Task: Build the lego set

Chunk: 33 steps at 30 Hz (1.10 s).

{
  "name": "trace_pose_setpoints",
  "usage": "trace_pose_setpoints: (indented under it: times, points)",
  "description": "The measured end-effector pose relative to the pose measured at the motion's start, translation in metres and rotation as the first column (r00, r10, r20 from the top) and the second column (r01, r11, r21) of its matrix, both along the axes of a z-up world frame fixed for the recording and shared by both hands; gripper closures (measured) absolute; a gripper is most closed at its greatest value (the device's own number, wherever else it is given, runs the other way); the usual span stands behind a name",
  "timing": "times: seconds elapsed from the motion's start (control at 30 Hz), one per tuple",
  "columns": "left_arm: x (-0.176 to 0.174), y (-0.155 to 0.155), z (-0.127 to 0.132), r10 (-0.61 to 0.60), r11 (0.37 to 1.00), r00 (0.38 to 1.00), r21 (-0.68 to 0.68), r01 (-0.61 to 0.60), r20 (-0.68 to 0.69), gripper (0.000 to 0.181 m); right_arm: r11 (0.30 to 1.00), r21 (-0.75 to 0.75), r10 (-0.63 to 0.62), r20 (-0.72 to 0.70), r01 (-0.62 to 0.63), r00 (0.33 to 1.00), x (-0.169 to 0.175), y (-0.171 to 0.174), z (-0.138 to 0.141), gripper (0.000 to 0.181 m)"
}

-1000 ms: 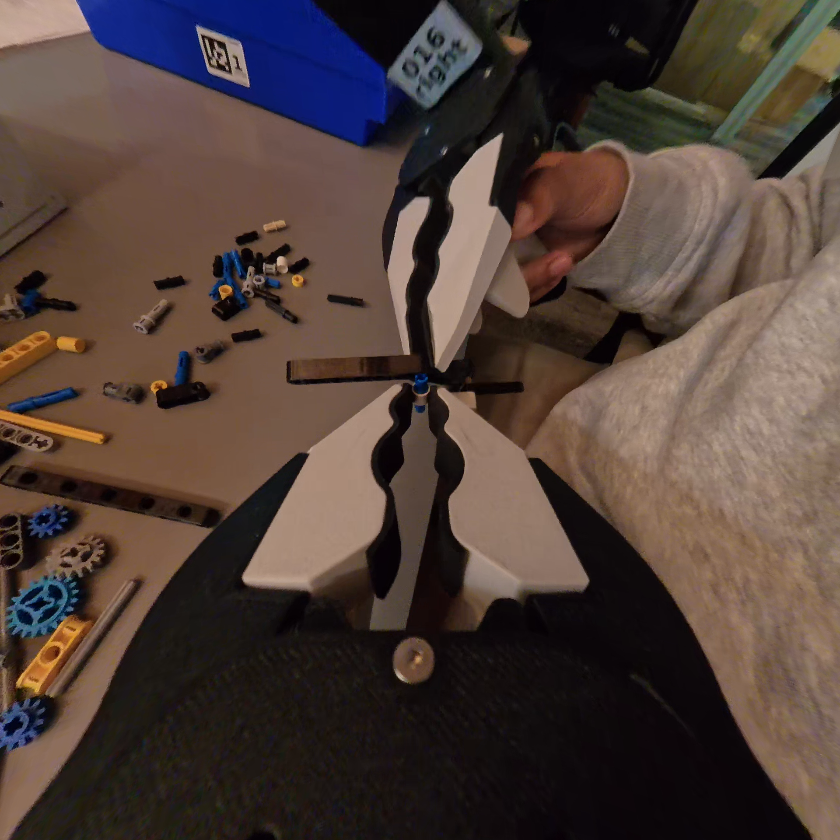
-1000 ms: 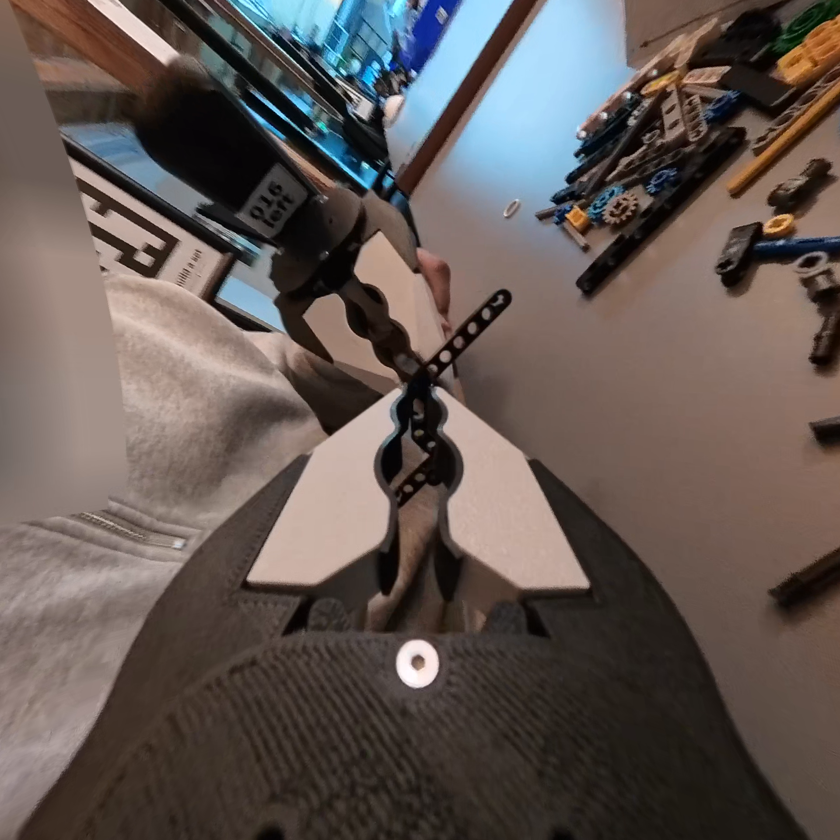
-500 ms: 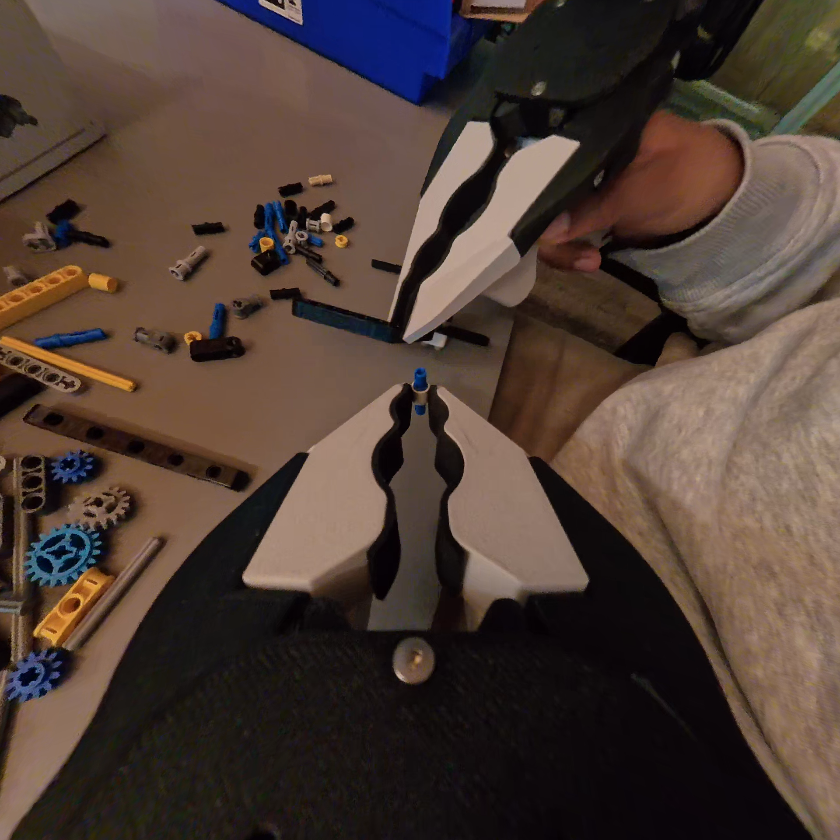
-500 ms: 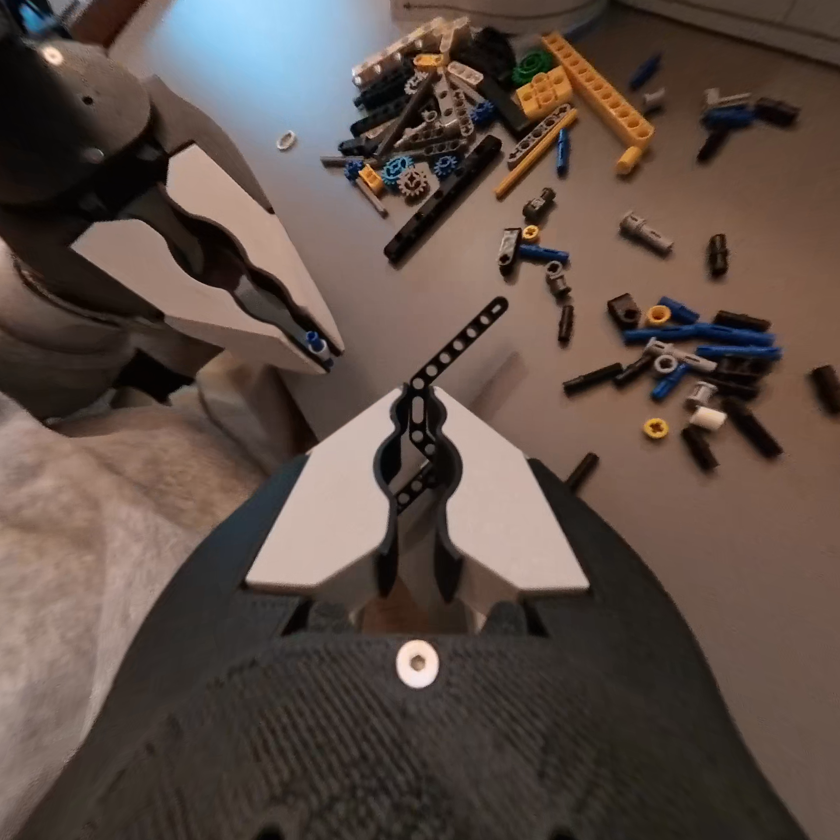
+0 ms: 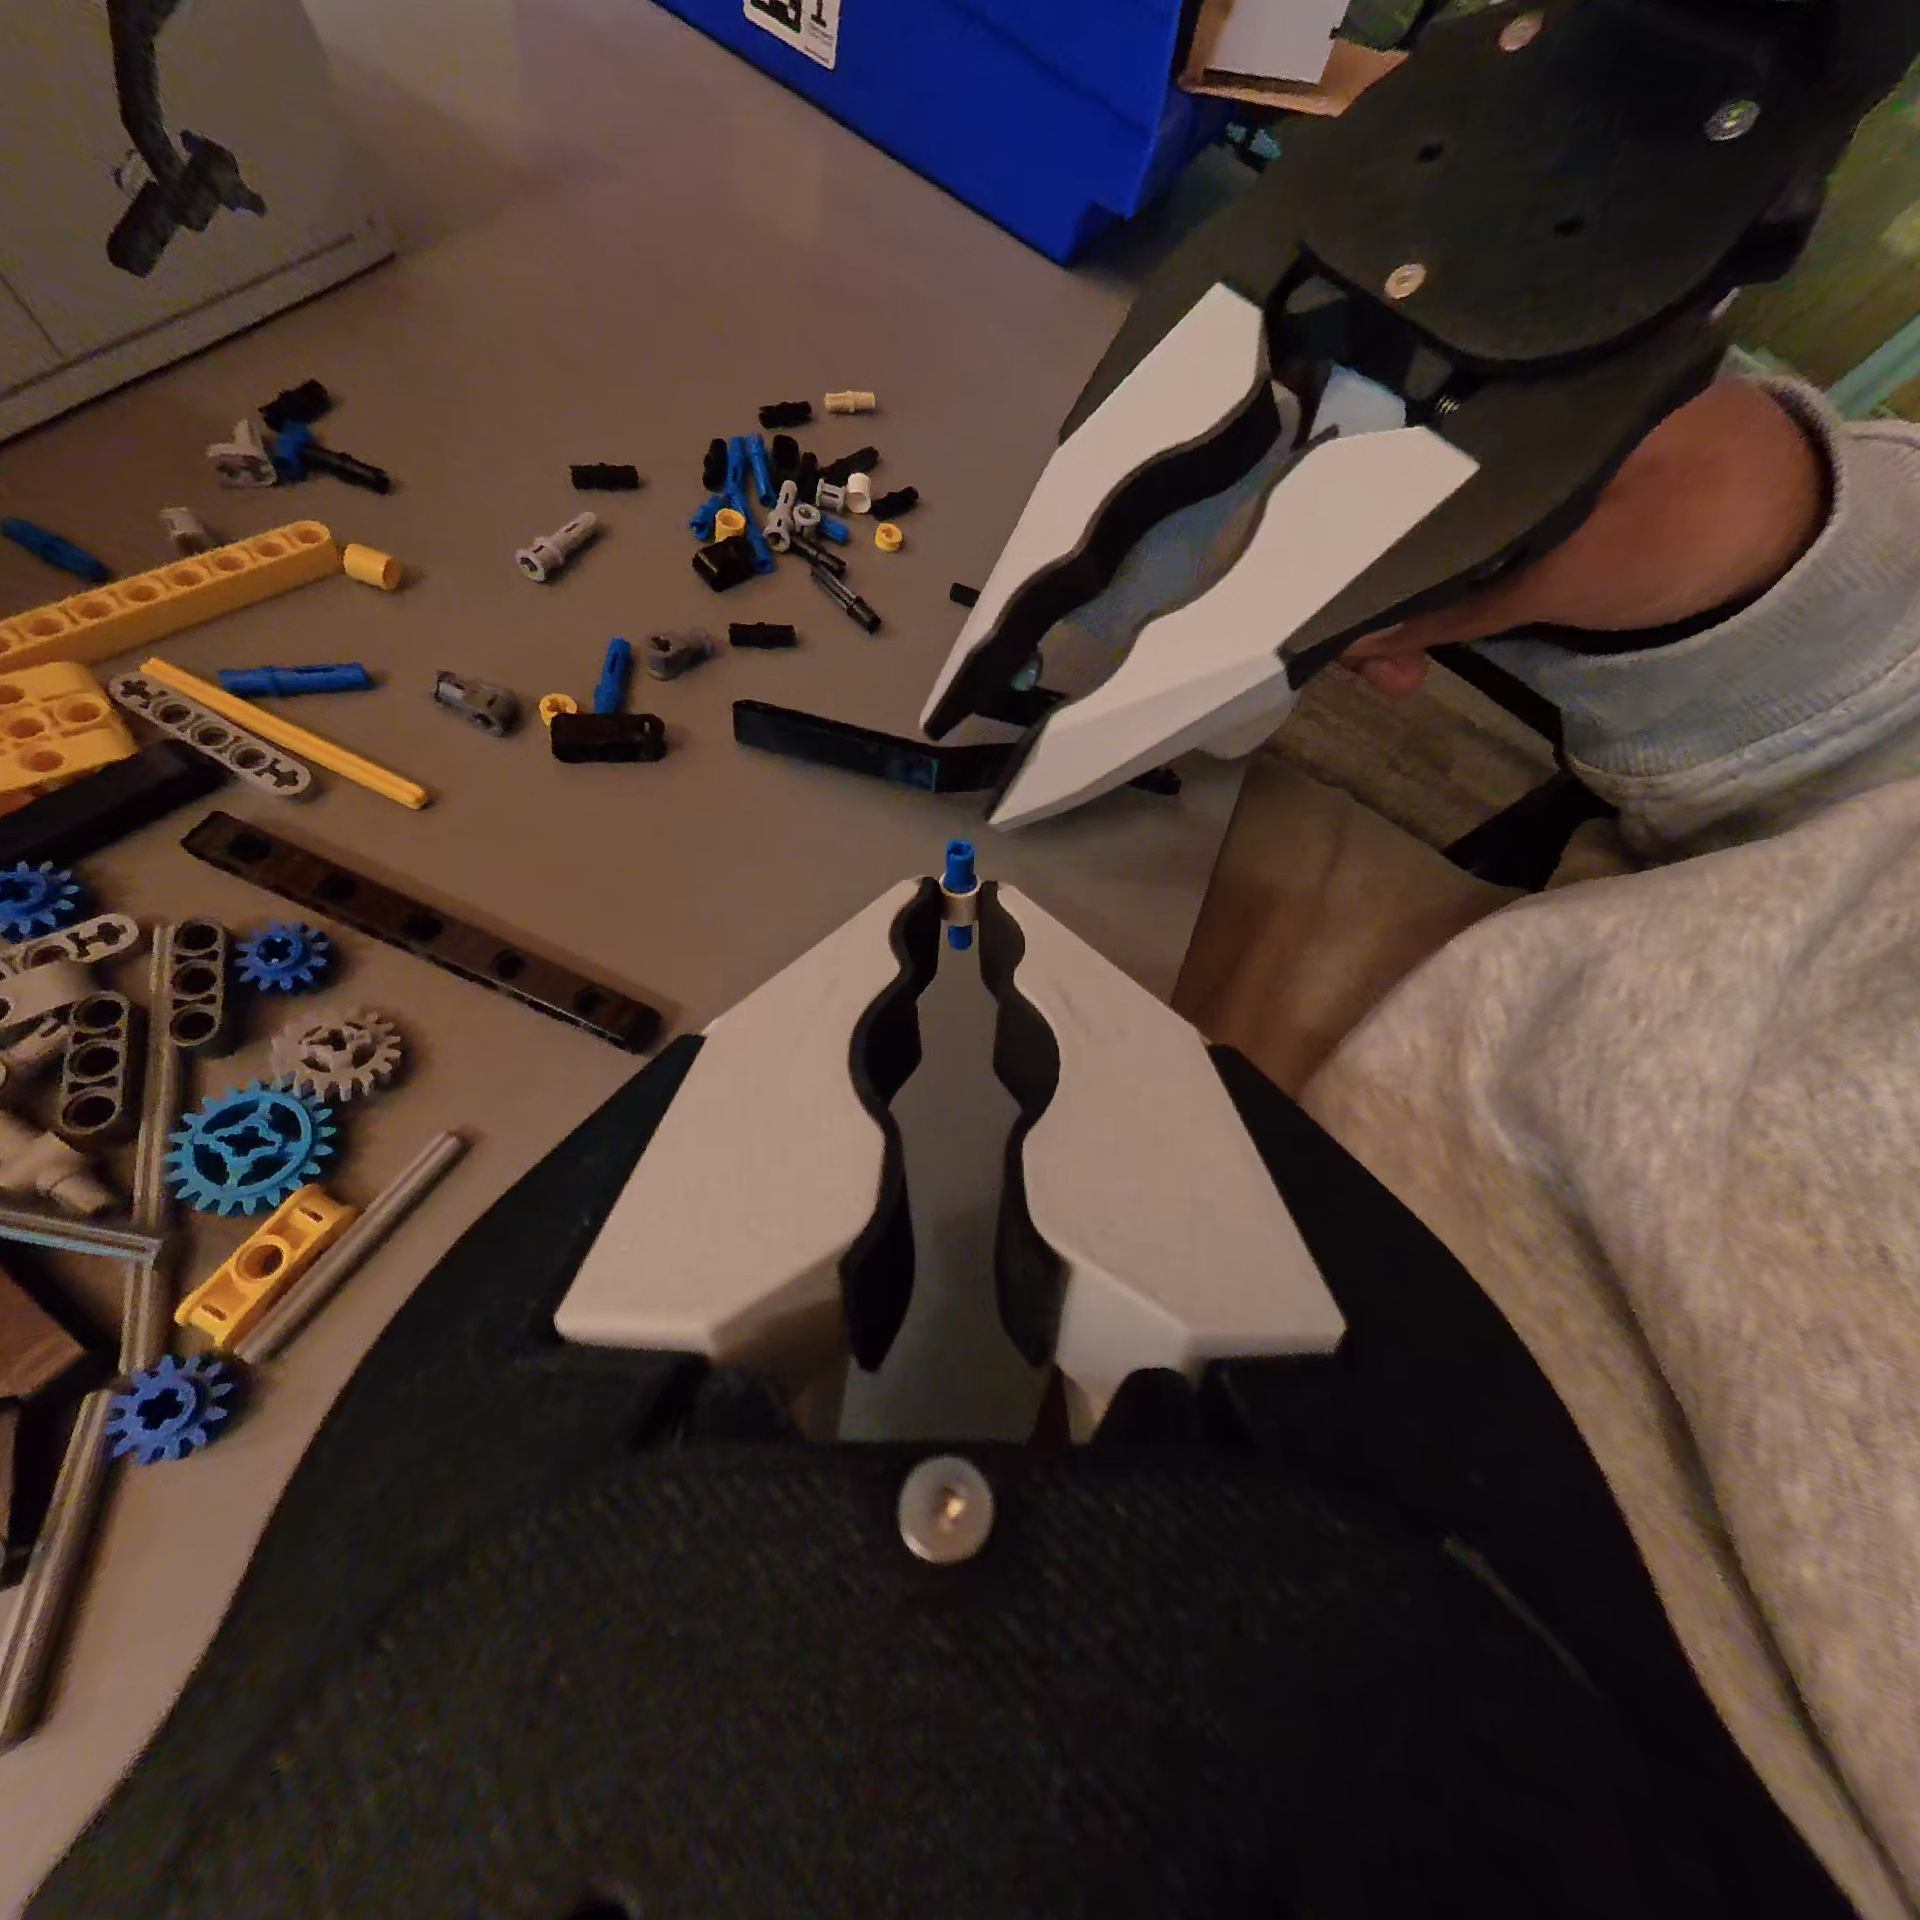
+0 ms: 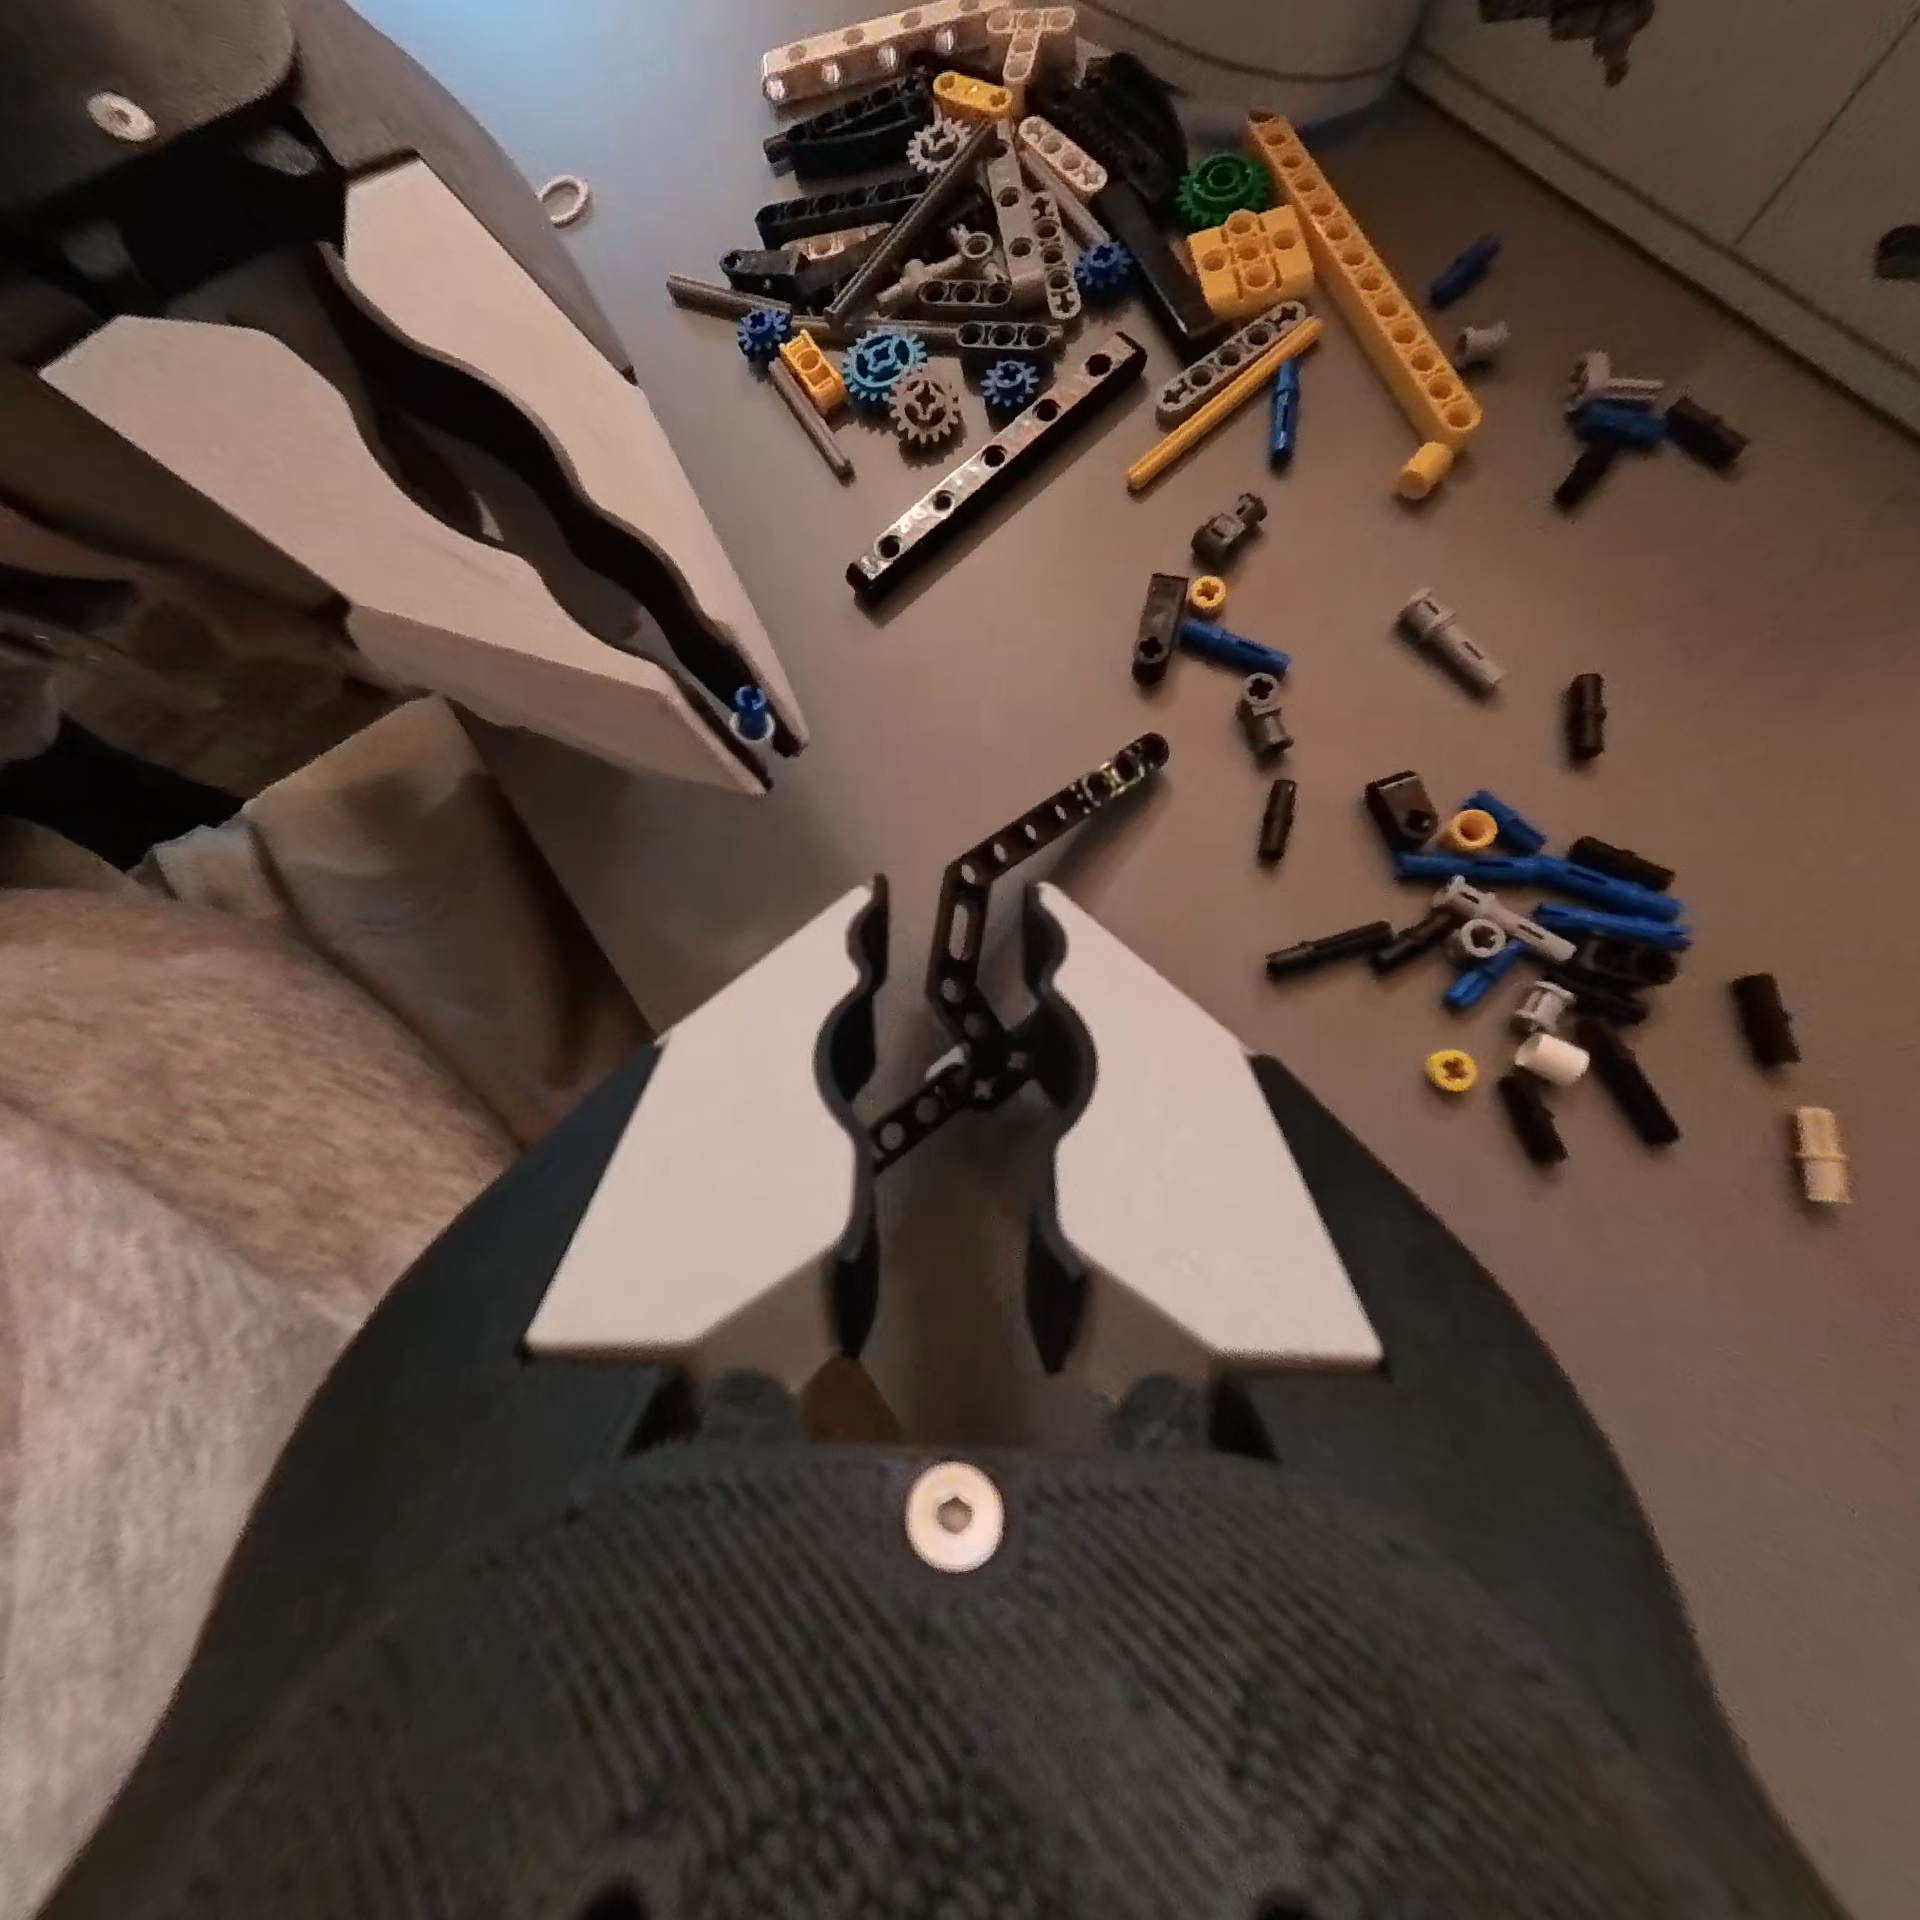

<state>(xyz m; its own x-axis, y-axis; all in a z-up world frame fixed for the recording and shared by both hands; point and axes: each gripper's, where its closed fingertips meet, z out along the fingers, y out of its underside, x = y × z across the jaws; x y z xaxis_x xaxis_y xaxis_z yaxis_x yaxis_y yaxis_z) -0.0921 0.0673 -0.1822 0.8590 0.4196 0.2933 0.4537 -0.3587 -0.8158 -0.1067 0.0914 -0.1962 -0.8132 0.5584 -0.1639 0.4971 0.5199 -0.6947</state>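
Observation:
My left gripper (image 5: 956, 885) is shut on a small blue pin with a grey bush (image 5: 958, 902), pinched at the fingertips above the grey table. It also shows in the right wrist view (image 6: 774, 753), with the pin (image 6: 750, 713) at its tip. My right gripper (image 6: 958, 888) is open, low over the table near its edge. A black bent liftarm (image 6: 961, 977) lies between its fingers and leans on the right one. In the left wrist view the right gripper (image 5: 966, 774) stands just beyond the pin, astride the liftarm (image 5: 842, 746).
Loose parts cover the table: a pile of small pins (image 6: 1538, 914), a long black beam (image 5: 416, 925), a yellow beam (image 6: 1361, 270), blue and grey gears (image 5: 249, 1143). A blue bin (image 5: 987, 114) stands at the back. A person's grey sleeve (image 5: 1610, 1195) is at the table edge.
The right gripper has swung away from the left gripper and down to the table, and its jaws have opened around the black liftarm. The left gripper still holds the pin.

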Motion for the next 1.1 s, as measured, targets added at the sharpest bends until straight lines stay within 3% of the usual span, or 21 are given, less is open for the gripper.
trace_pose_setpoints:
  times: [0.03, 0.17, 0.27, 0.43, 0.63, 1.1]
  points:
    - [0.0, 0.0, 0.0, 0.002, 1.0, 1.0, 0.003, -0.002, 0.0, 0.177, 1.0, -0.012, -0.002, -0.012, 0.002, 1.0, 0.0, 0.0, 0.004, 0.155]
    - [0.0, 0.001, 0.003, -0.001, 1.0, 1.0, 0.025, 0.001, 0.001, 0.177, 0.99, -0.14, -0.013, -0.105, -0.002, 0.994, -0.003, -0.003, 0.034, 0.153]
    - [0.003, 0.004, 0.006, -0.018, 0.999, 1.0, 0.031, 0.018, -0.008, 0.177, 0.952, -0.3, 0.045, -0.08, -0.067, 0.996, 0.011, -0.021, 0.054, 0.159]
    - [0.01, 0.01, 0.012, -0.048, 0.998, 0.998, 0.042, 0.05, -0.051, 0.177, 0.931, -0.361, 0.067, 0.027, -0.053, 0.997, 0.016, -0.028, 0.046, 0.161]
    - [0.013, 0.013, 0.014, -0.064, 0.998, 0.992, 0.012, 0.066, -0.11, 0.177, 0.919, -0.389, 0.1, 0.075, -0.063, 0.992, 0.021, -0.03, 0.045, 0.179]
    - [0.014, 0.013, 0.03, -0.072, 0.986, 0.992, 0.141, 0.086, -0.103, 0.177, 0.871, -0.49, 0.115, 0.175, -0.015, 0.978, 0.021, -0.021, 0.051, 0.176]
